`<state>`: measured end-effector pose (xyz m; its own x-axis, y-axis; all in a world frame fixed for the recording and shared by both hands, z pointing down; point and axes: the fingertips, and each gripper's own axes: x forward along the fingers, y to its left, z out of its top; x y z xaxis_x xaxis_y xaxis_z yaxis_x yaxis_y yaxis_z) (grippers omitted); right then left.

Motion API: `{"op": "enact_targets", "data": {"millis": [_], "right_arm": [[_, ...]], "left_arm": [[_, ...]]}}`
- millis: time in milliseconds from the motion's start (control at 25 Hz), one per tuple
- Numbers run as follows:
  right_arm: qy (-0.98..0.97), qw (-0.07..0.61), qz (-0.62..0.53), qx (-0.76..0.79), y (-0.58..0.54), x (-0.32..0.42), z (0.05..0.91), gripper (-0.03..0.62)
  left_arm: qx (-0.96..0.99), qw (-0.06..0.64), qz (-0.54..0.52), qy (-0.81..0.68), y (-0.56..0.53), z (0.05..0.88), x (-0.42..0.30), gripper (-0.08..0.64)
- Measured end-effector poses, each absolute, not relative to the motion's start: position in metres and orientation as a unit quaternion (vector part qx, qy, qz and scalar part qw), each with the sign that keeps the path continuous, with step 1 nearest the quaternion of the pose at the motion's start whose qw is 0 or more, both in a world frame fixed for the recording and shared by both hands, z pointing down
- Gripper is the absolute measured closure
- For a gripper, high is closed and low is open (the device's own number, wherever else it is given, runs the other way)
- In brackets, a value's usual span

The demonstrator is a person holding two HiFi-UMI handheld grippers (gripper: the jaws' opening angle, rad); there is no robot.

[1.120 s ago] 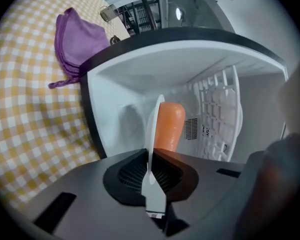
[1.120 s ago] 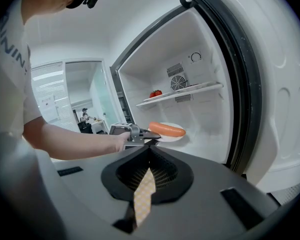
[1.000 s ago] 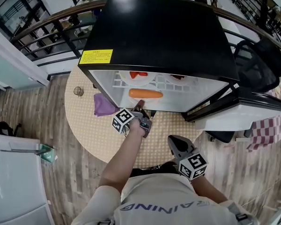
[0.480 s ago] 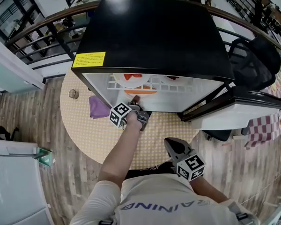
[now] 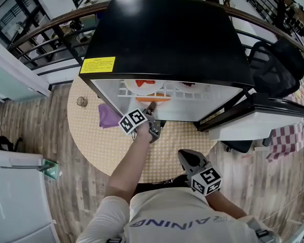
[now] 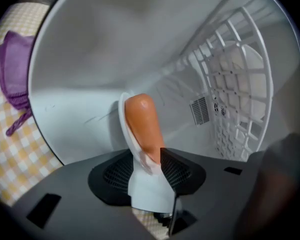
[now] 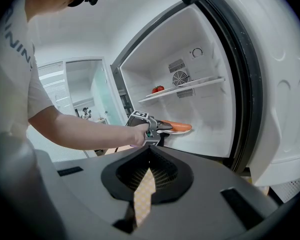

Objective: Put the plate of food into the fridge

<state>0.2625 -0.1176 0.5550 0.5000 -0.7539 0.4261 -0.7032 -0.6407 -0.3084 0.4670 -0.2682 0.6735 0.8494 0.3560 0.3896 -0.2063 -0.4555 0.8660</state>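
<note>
Left tongs [image 6: 147, 153]: jaws have just been opening and stand loose around the rim of the plate [image 6: 149, 186]. The plate, with its carrot [image 6: 142, 124], extends ahead of them inside the fridge [image 6: 115, 49]. Right tongs [image 7: 149, 151]: closed, empty.

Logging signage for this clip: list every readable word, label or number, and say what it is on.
"AINING": white shirt, its first letters hidden in a fold.
Yellow label on the black fridge top: print too small to read.
</note>
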Motion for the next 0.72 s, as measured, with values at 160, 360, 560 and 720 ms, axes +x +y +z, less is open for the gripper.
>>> {"op": "enact_targets", "data": {"millis": [160,360,560,720], "right_arm": [[0.426,0.048,-0.269,-0.863,-0.122,0.263,0.554,0.572],[0.429,0.05,-0.271,-0.86,-0.124,0.264,0.555,0.572],[0.43,0.052,-0.273,-0.859,-0.126,0.265,0.556,0.572],[0.429,0.056,-0.271,-0.86,-0.13,0.269,0.555,0.572]], "left_arm": [[0.85,0.419,0.305,0.094,-0.257,0.672,0.463,0.349],[0.874,0.311,0.344,0.145,-0.239,0.671,0.452,0.324],[0.882,0.182,0.411,0.141,-0.237,0.685,0.435,0.324],[0.89,0.168,0.408,0.113,-0.252,0.68,0.425,0.43]]}}
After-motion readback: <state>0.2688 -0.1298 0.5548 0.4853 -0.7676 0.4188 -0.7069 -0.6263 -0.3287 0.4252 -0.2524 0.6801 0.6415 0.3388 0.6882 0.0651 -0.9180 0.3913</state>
